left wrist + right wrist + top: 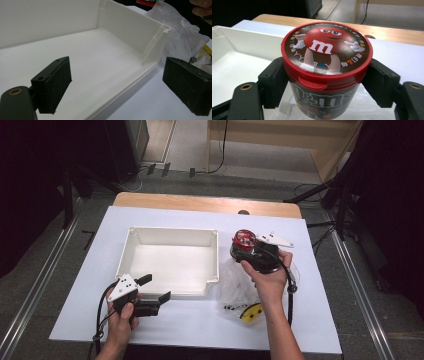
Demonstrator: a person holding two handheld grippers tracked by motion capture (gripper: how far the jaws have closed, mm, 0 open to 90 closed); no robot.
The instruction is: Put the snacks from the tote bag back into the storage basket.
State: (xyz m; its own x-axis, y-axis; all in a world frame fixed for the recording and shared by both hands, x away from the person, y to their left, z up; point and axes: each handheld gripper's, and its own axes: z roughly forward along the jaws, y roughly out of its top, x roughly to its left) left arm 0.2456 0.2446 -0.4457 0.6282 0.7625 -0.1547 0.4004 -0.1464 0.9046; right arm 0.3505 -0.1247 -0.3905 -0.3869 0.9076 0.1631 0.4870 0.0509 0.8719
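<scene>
Our right claw [325, 82] clamps the candy tub [325, 67] just under its red lid, upright above the plastic bag [234, 282], right of the white bin [131, 251]. The round wall could slip or tilt. The high view probably shows our left claw [153, 288] gaping empty at the bin's near rim.

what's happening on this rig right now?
A person works two hand-held grippers at a white-covered table. The right gripper has its jaws clamped on a red-lidded M&M's candy tub, held upright just right of the empty white bin, above a crumpled clear plastic bag. The left gripper sits open at the bin's near corner, holding nothing.
</scene>
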